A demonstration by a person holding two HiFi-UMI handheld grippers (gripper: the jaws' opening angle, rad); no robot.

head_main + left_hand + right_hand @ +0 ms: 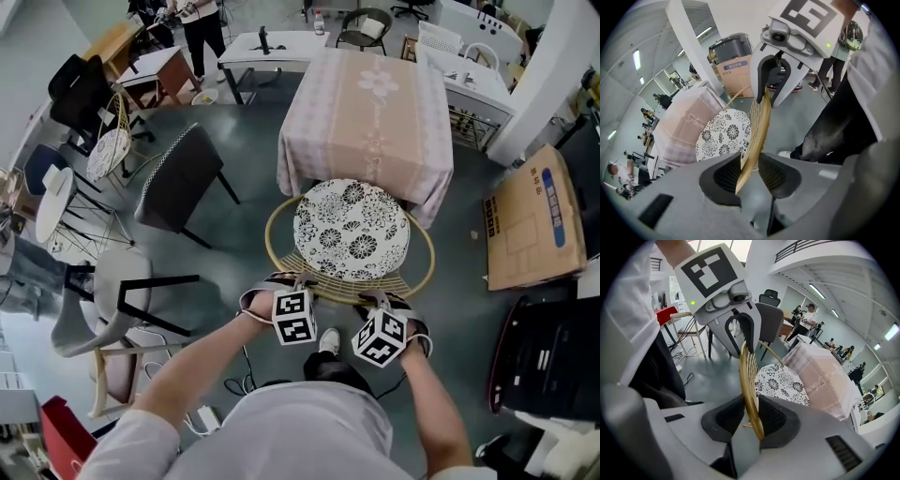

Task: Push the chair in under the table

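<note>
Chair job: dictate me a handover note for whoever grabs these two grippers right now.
Grips: left gripper is closed on the gold back rim of the chair, on its left side. The right gripper is closed on the same rim, right side.
Position: chair faces the table; the seat's front edge is at the hanging pink cloth, the rest out in the open.
Done: both grips set, chair lined up.
Left: push forward until the seat is under, then let go.
</note>
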